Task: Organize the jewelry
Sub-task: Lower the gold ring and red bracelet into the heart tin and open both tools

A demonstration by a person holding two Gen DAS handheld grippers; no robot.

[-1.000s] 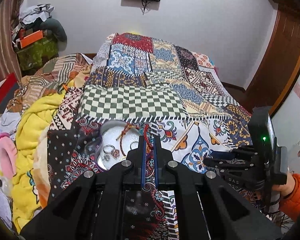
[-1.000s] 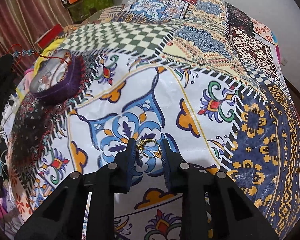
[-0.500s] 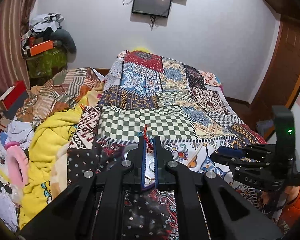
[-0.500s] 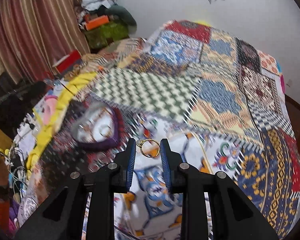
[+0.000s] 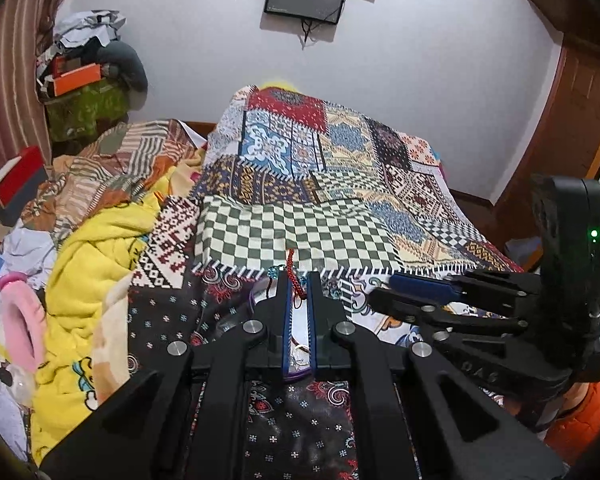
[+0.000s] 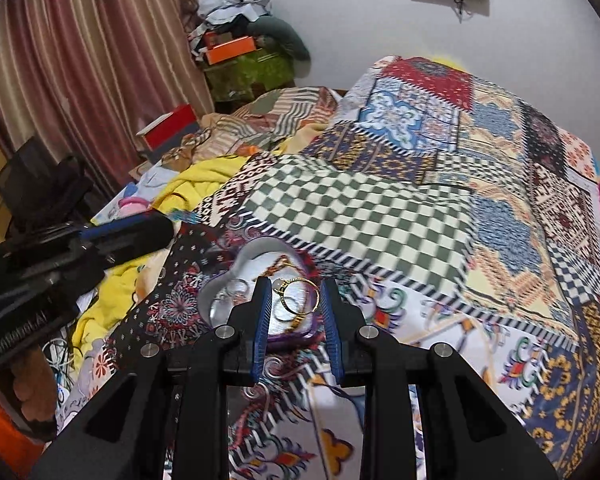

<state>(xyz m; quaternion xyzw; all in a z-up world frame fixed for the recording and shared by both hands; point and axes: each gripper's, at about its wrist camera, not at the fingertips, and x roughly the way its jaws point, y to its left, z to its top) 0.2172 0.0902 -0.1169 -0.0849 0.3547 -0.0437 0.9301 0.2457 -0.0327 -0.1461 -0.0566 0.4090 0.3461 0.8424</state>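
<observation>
A purple heart-shaped jewelry box (image 6: 256, 254) with a silvery lining lies on the patchwork bedspread (image 6: 360, 208) and holds several rings and a chain. My right gripper (image 6: 294, 294) hangs just above the box, shut on a gold ring (image 6: 306, 286) that spans its two blue pads. My left gripper (image 5: 298, 280) is shut on a red braided cord bracelet (image 5: 291, 266) with pale blue beads, which sticks up past the fingertips. The box's purple rim (image 5: 298, 377) shows below the left fingers. Each gripper appears in the other's view: the right gripper (image 5: 384, 284) and the left gripper (image 6: 166, 228).
A yellow blanket (image 5: 96, 248) and a pink ring-shaped object (image 5: 22, 320) lie left of the box. A red box (image 6: 172, 126) and piled clutter (image 5: 88, 92) stand by the curtain (image 6: 80, 60). A wooden door (image 5: 572, 112) is on the right. An orange sleeve (image 5: 580, 428) shows behind the right gripper.
The right gripper has carried the gold ring from the blue-flower patch leftward to above the heart box. The left gripper has lifted and tilted up with the red bracelet.
</observation>
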